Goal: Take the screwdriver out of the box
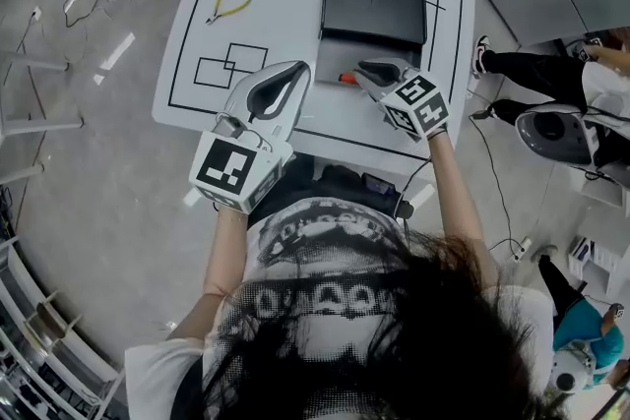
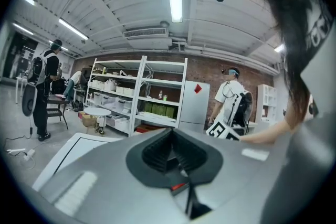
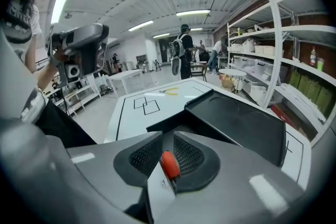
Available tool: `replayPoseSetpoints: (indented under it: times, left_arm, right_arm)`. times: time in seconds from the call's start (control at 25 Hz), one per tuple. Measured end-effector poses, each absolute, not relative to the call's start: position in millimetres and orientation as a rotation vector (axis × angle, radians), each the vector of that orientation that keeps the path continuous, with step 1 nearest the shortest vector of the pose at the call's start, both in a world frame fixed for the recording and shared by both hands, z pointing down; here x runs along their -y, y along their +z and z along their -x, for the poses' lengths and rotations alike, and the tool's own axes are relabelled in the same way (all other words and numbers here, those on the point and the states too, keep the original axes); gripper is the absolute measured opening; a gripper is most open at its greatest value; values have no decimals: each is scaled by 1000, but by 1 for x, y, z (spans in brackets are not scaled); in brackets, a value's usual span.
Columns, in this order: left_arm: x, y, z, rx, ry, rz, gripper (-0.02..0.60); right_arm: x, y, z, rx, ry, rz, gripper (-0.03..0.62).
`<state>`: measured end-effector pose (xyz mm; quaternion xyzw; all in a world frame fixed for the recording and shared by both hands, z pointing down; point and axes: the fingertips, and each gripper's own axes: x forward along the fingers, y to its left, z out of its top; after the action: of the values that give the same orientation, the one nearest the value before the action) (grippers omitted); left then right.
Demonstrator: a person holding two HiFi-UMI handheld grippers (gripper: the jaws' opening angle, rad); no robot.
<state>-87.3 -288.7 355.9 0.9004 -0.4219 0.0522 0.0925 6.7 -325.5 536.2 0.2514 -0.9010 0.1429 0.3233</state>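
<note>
Dark hair [image 1: 394, 349] of the person filled the bottom of the head view, and beyond it both tools reached over the white table [image 1: 197, 64]. On the right gripper [image 3: 168, 136] the jaws stood spread. The orange handle of the screwdriver [image 3: 169, 164] was between them but not pinched, because a gap showed beside the left pad. The screwdriver seemed to lie at the near edge of the open black box [image 1: 374, 10]. Off to the side, the left gripper [image 2: 171, 139] had its jaws pressed together on nothing.

For a good grasp, I think both pads should close squarely on the handle. The lift should then go straight up, clear of the box wall. The shaft of the screwdriver was hidden under the right gripper. Whether it lay fully inside the box I could not tell.
</note>
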Motion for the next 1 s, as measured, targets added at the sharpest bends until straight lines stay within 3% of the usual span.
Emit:
replayPoseSetpoints:
  times: [0.48,1.0]
  left_arm:
    - [316,356,96,1190,146,-2682,0]
    - [335,359,115,1222,134,-2649,0]
  right_arm:
    - [334,612,2,2171,560,-195,100]
    - [370,617,-13,2094,437,-297,102]
